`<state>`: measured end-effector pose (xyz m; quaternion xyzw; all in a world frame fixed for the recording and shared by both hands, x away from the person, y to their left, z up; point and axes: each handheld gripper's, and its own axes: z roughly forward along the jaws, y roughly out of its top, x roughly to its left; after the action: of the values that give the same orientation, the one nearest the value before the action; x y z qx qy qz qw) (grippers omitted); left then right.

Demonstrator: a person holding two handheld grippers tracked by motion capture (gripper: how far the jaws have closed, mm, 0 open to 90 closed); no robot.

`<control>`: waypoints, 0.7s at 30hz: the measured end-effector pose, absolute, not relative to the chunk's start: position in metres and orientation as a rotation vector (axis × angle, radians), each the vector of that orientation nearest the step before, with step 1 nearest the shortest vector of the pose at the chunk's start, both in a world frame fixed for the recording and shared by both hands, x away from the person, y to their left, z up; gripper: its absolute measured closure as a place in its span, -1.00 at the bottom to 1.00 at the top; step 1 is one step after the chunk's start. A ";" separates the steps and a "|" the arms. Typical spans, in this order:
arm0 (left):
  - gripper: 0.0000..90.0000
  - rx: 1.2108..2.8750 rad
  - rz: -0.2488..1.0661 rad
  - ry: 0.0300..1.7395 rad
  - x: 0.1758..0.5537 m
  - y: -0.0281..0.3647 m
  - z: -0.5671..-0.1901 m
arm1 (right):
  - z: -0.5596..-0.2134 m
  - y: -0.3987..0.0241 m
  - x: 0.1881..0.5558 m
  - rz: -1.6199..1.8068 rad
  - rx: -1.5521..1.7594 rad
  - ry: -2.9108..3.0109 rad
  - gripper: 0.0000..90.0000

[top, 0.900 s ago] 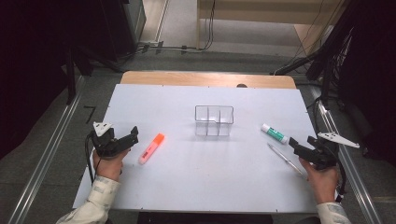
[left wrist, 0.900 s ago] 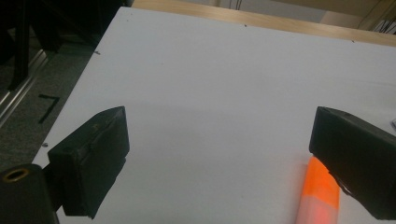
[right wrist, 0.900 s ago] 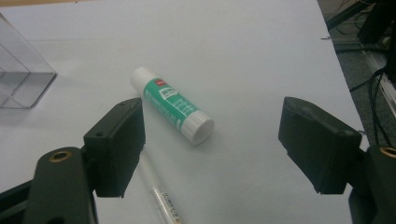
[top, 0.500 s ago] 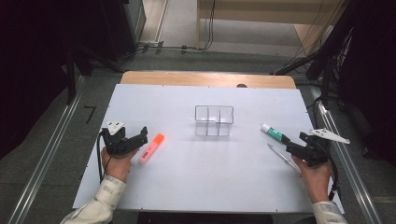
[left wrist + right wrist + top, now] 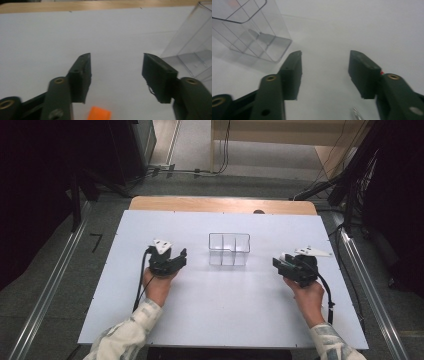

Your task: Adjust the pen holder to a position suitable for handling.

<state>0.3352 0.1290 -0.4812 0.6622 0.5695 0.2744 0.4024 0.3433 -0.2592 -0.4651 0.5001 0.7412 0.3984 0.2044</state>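
My left gripper (image 5: 176,259) (image 5: 116,66) hovers low over the white table (image 5: 225,320), left of a clear divided box (image 5: 229,249) (image 5: 190,50). Its jaws stand apart, and the orange end of a highlighter (image 5: 100,113) lies on the table just below the gap, untouched by either pad. To the right of the same box (image 5: 249,30) my right gripper (image 5: 280,264) (image 5: 324,67) is open too, with bare table between its jaws. A silvery pen tip (image 5: 357,113) pokes out at the bottom of the right gripper view.
A wooden strip (image 5: 222,205) runs along the table's far edge. Metal rails (image 5: 55,285) flank both sides, with dark equipment and cables (image 5: 350,180) beyond. Bare white surface lies in front of the box and between my hands.
Both hands have moved inward toward the box. The left gripper now covers the orange highlighter, and the right gripper covers the green-and-white marker and the pen in the high view.
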 end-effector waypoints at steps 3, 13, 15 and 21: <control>0.35 1.695 0.665 1.418 0.349 0.107 -0.487 | -0.468 -0.240 0.351 1.089 1.343 2.092 0.47; 0.97 1.699 0.571 1.364 0.373 0.075 -0.491 | -0.479 -0.193 0.377 1.115 1.325 2.151 0.90; 1.00 1.711 0.560 1.359 0.372 0.072 -0.491 | -0.481 -0.188 0.379 1.127 1.329 2.162 0.93; 1.00 1.728 0.518 1.376 0.368 0.075 -0.489 | -0.481 -0.184 0.379 1.165 1.391 2.161 0.95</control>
<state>0.3682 0.0750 -0.4885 0.6903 0.5497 0.2071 0.4224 0.3793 -0.1844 -0.4812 0.4867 0.7560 0.4077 0.1594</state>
